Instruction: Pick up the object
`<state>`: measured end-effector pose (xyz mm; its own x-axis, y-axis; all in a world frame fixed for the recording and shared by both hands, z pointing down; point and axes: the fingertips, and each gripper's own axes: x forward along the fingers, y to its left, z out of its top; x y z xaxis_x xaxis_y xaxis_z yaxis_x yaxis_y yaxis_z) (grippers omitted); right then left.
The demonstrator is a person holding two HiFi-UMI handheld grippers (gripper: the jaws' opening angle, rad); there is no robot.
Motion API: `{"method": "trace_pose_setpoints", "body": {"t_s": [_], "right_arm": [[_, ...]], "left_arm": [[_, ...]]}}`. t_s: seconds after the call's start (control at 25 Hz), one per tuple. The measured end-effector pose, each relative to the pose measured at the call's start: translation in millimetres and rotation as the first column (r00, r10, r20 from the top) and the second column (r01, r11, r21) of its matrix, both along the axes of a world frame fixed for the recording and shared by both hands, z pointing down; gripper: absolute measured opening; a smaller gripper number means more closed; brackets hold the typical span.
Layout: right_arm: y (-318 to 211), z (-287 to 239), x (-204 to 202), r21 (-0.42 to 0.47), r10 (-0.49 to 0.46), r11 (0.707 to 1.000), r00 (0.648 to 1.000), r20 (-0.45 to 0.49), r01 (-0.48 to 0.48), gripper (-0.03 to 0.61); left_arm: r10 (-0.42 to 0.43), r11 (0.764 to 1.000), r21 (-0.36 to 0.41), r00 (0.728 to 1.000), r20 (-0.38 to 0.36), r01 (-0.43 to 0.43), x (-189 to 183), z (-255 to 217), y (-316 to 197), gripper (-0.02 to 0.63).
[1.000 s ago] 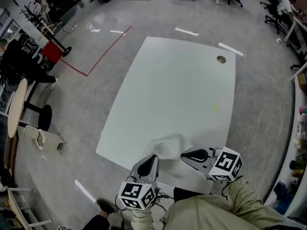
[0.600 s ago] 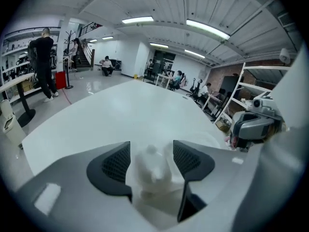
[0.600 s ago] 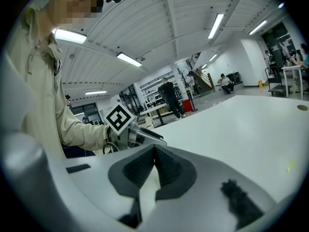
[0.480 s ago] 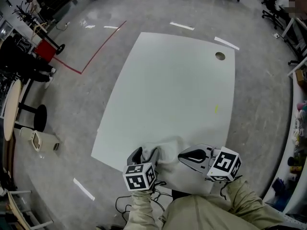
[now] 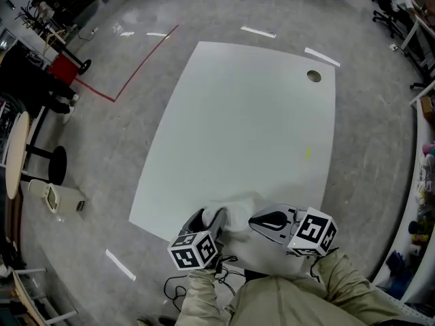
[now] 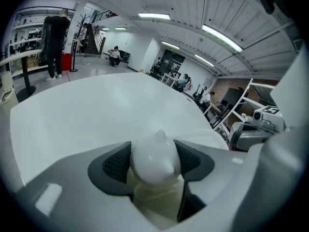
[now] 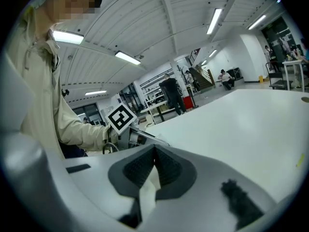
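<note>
While right tongs (image 5: 251, 218) pinch the one white object (image 5: 238, 206), left tongs (image 5: 208, 215), just closing, gape around it on one desk (image 5: 258, 128); grey floor (image 5: 122, 148).

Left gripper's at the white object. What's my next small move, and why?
Probably close the left gripper: its jaws, just opened wide and barely starting back in, straddle the white object on the table without clearly squeezing it.

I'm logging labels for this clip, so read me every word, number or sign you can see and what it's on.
No readable words or numbers anywhere.
Left marker cube: black-and-white square codes, no letters.
Right marker cube: the same kind of codes.
Yellow mark on the white table: too small to read.
</note>
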<state>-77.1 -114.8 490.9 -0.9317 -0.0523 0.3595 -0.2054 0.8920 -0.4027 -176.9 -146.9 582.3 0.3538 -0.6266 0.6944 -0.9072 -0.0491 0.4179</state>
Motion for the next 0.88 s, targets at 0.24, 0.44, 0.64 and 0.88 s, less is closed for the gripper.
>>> {"method": "trace_pose_setpoints", "body": {"t_s": [0.24,0.44,0.64,0.88], "right_arm": [[5.8,2.7,-6.1,0.009,-0.030,1.000,1.000,-0.003,0.030,0.002],[0.8,-13.2,3.0,0.034,-0.010,0.999,1.000,0.021,0.010,0.002],[-5.9,-33.7,20.3,0.067,0.023,0.997,0.998,0.055,-0.027,0.002],[-2.3,-37.8,36.0,0.099,0.050,0.993,0.996,0.076,-0.058,0.002]], "left_arm": [[-0.024,0.999,-0.034,1.000,-0.004,0.023,-0.6,1.0,0.8,0.270],[-0.023,1.000,0.013,1.000,0.009,0.023,4.8,-19.0,7.1,0.268],[-0.029,0.995,0.101,0.999,0.035,0.025,5.7,-54.6,15.4,0.268],[-0.078,0.983,0.168,0.997,0.017,0.074,2.7,-76.2,42.1,0.268]]}}
